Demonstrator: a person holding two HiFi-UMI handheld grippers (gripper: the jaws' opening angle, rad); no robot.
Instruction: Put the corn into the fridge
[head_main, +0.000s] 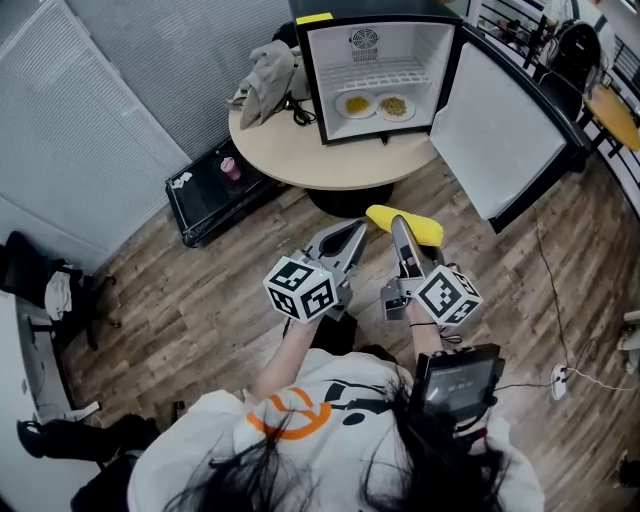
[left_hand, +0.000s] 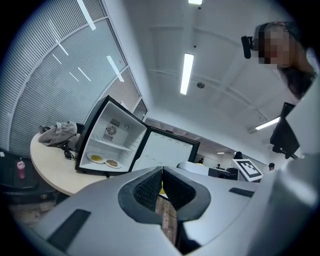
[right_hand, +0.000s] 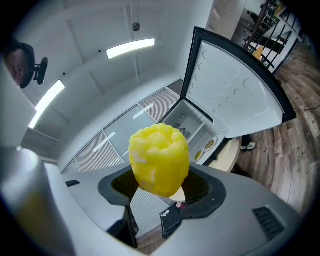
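My right gripper (head_main: 400, 228) is shut on a yellow corn cob (head_main: 406, 224), held over the wooden floor in front of the round table. In the right gripper view the corn (right_hand: 159, 159) stands up between the two pads of my right gripper (right_hand: 160, 186). Close beside it on the left, my left gripper (head_main: 356, 232) is shut with nothing in it; its jaws meet in the left gripper view (left_hand: 161, 173). The small fridge (head_main: 378, 70) stands open on the table, its door (head_main: 500, 130) swung to the right. Two plates of food (head_main: 374, 104) lie on its floor.
The round table (head_main: 300, 152) also carries a grey bag (head_main: 265, 70) and a black cable left of the fridge. A black crate (head_main: 215, 192) with a pink cup (head_main: 230, 168) sits on the floor at the left. A cable (head_main: 545, 290) runs across the floor at the right.
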